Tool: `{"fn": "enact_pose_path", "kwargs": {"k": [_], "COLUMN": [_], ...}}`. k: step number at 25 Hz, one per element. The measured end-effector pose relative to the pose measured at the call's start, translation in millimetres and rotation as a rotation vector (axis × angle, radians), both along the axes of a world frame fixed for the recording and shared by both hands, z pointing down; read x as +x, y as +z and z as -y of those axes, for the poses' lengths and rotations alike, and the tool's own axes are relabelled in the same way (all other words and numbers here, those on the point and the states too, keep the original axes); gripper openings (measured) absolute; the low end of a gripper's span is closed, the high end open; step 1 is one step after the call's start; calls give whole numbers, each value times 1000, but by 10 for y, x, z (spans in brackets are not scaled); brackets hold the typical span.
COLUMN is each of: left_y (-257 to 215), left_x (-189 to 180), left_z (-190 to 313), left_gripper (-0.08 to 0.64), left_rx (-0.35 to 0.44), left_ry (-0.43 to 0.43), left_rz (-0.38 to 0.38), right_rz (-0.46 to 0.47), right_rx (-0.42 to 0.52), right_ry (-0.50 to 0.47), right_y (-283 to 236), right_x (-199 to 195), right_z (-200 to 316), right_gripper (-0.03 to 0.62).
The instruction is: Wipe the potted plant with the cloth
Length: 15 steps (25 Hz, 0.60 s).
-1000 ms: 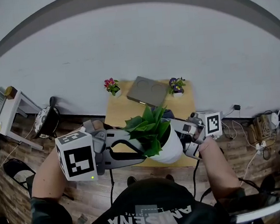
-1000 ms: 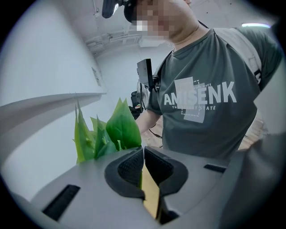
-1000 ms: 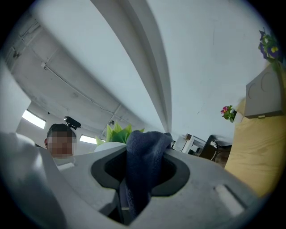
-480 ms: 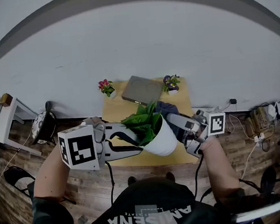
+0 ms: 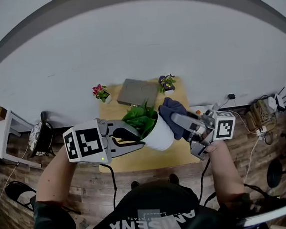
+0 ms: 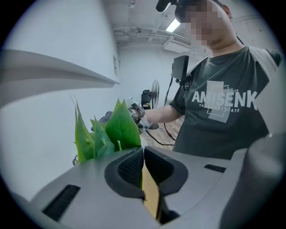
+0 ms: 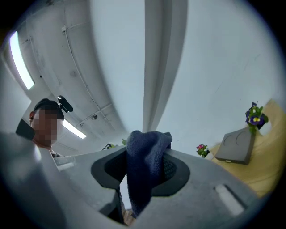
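The left gripper [image 6: 143, 156] was clamped on the rim of the white round pot with green leafy plant [image 5: 157, 135], held tilted above the light wooden table [image 5: 186, 150]. The dark blue cloth [image 7: 143, 165] was gripped by the right gripper [image 7: 145, 147], just beside the pot.

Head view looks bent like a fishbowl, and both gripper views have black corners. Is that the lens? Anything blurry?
Yes, the lens. Head view: the wall bows into an arc; light is even, little shadow. Left gripper view: black round rim; the plant is sharp, the face mosaicked. Right gripper view: same rim; a ceiling light glares at left, the cloth is sharp.
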<state>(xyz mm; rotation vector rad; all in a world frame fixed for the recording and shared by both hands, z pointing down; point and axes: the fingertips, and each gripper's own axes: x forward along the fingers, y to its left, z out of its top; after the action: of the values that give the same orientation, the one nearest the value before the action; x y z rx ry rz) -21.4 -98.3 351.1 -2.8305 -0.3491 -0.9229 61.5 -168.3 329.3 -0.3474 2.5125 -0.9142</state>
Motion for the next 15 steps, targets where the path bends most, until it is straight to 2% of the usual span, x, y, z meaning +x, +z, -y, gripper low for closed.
{"fn": "enact_pose_path", "kwargs": {"k": [4, 15], "left_y": [91, 152], "left_x": [49, 158], "left_z": [135, 371], "left_gripper": [12, 12], "left_rx": [-53, -183], "left_ry": [-82, -236], "left_rz": [24, 36], "right_rz": [-81, -220], "right_rx": [50, 160], "right_ry": [77, 193], "right_y": [-5, -4], "right_x": [10, -114], "right_z": [-17, -127], "right_gripper": [126, 126]}}
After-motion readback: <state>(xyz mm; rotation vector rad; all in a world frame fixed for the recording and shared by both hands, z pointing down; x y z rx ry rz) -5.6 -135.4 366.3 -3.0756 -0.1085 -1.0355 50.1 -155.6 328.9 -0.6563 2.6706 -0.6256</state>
